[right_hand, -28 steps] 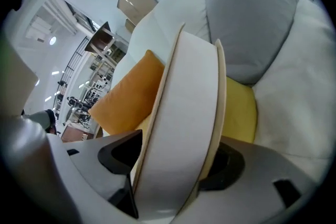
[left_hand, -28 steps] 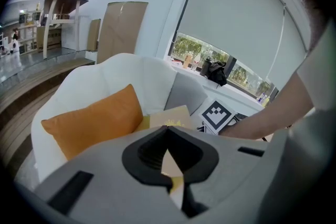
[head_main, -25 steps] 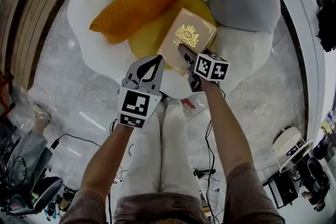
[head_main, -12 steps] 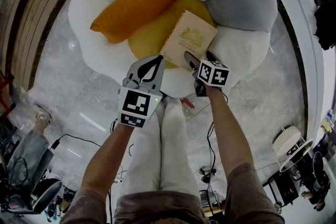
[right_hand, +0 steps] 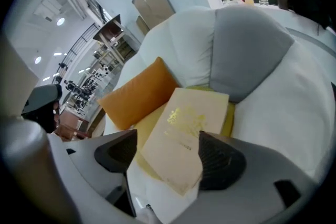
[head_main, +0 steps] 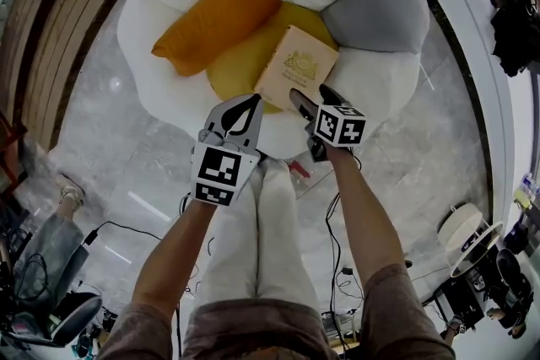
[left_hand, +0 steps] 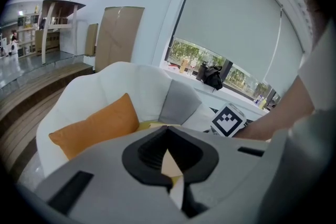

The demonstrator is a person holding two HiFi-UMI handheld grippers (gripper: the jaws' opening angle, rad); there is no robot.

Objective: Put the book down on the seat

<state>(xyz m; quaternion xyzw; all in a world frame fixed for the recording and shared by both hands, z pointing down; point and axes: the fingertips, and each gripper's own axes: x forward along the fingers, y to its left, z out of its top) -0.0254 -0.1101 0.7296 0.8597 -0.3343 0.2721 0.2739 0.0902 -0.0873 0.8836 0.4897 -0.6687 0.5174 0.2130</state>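
Book (head_main: 295, 70) is down: lying flat, cover up, gold emblem showing, on the yellow seat pad (head_main: 232, 67) of the white petal-shaped armchair (head_main: 169, 4). Its near corner runs out over the white front edge of the chair. The orange cushion (head_main: 219, 17) is to its left, near it. The grey petal (head_main: 375, 13) is just beside its far right corner.

Right gripper (head_main: 314, 97): jaws have just been opening and then eased back a touch, and they stand wide apart. In the right gripper view the book (right_hand: 184, 139) shows in the gap of the right gripper (right_hand: 168, 157), but neither pad presses on it, so it lies loose on the seat. In the head view that gripper hangs over the book's near edge.

Left gripper (head_main: 251, 99): jaws together and tips meeting, with nothing gripped. It sits left of the right one, over the chair's front rim. In the left gripper view, a sliver of the book shows only through the hole behind the closed tips of the left gripper (left_hand: 168, 131).

Both forearms reach out from below in the head view, above legs in white trousers (head_main: 261, 232). The floor is grey marble (head_main: 101, 139), with cables (head_main: 337, 215) trailing by the feet.
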